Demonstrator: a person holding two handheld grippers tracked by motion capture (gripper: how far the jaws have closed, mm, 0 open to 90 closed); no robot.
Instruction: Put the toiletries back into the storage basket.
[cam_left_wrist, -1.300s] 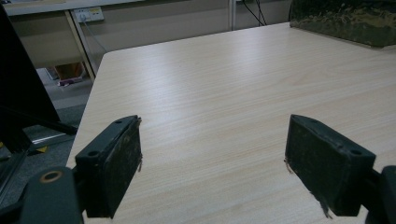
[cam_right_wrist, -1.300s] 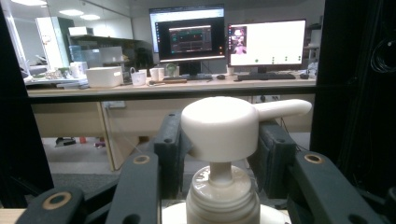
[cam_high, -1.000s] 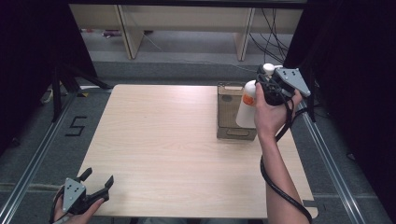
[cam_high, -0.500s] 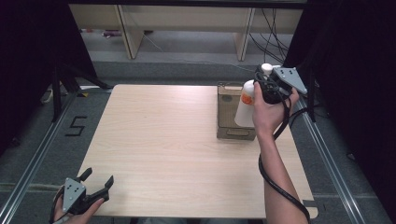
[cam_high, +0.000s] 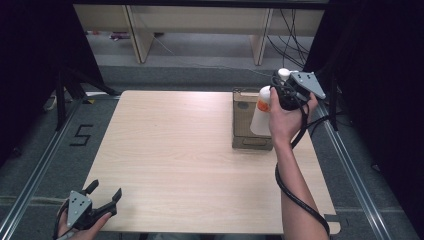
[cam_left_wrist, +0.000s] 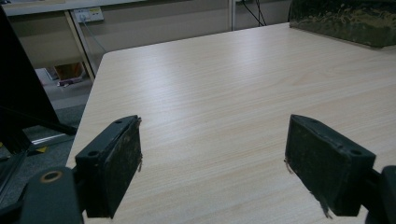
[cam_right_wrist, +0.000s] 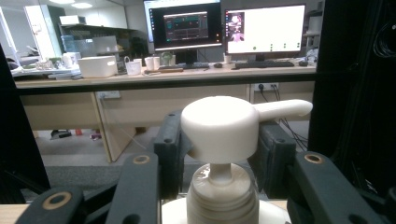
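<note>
right gripper (cam_high: 281, 95) clamped on the neck of a white pump bottle (cam_high: 261, 116), held above the brown box (cam_high: 245, 120) at the table's (cam_high: 175, 150) far right. mid-carry, apparently; next, lowering straight and level into the box. left gripper (cam_high: 104, 196) spread wide, idle at the near left corner.

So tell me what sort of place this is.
Probably an office-style lab set up for recording. A bare wooden table sits between dark curtains, and beyond it a desk carries two lit monitors, cups and a white box.
</note>
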